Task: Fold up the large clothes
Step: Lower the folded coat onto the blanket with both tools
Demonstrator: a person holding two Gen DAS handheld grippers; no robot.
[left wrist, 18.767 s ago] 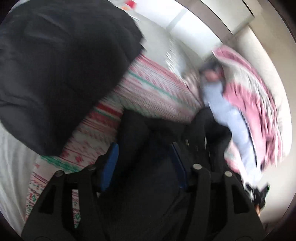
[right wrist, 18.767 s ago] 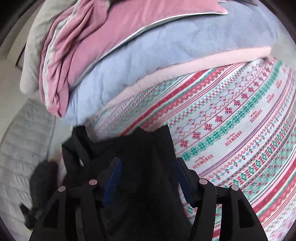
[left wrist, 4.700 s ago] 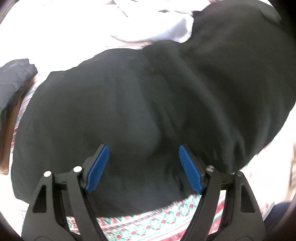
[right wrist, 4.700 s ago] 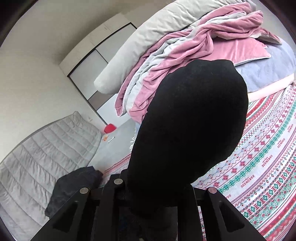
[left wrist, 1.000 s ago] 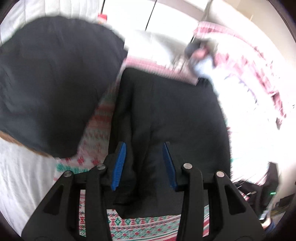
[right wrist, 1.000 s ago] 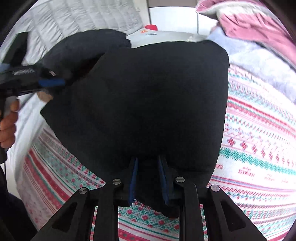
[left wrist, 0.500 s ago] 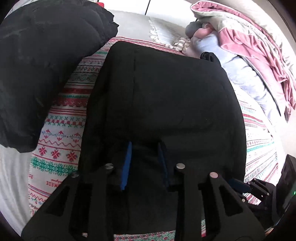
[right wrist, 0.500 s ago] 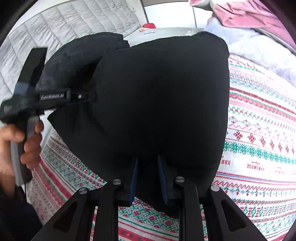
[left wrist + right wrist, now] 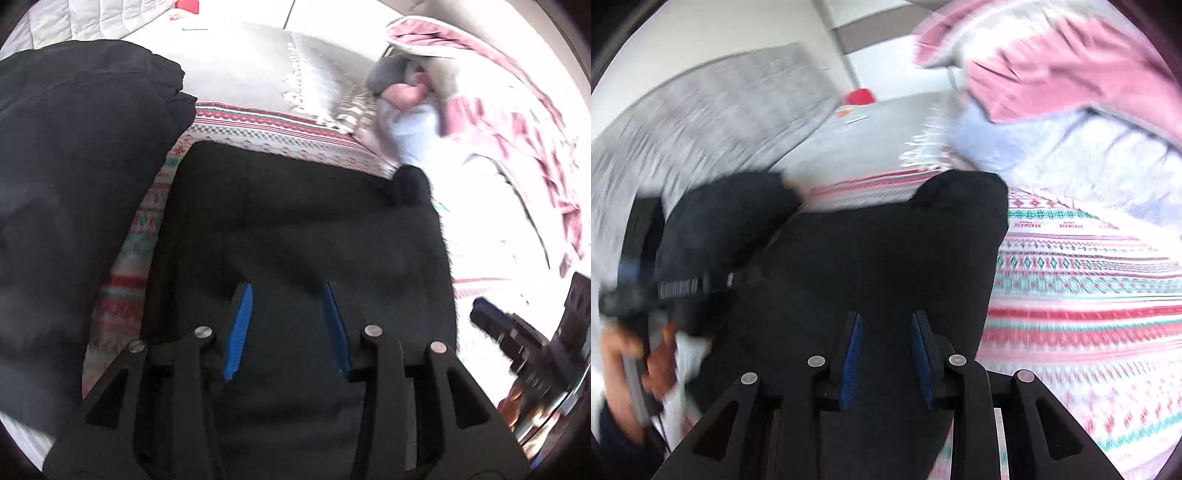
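dark jacket (image 9: 74, 184): a second, bulkier heap left of the left claw, lying loose and rumpled; by the look of it not yet folded.
left claw (image 9: 286, 328): jaws opening, blue pads apart over black cloth with nothing pinched between them; released.
black garment (image 9: 303, 221): spread ahead of and under both claws on the patterned bedspread (image 9: 122, 288); its outline is roughly rectangular, with straight left and far edges, so the fold looks largely made.
loose corner (image 9: 410, 184): at the far right of the left claw, a bunched lump of the garment sticks up; it probably needs tucking or smoothing.
right claw (image 9: 886, 354): jaws opening over the near edge of the same garment; pads stand clear of the cloth, so released.
pink blanket pile (image 9: 1052, 62): far right of the right claw, beyond the garment, untouched.
remaining: likely one more fold or a tidy, then the jacket.
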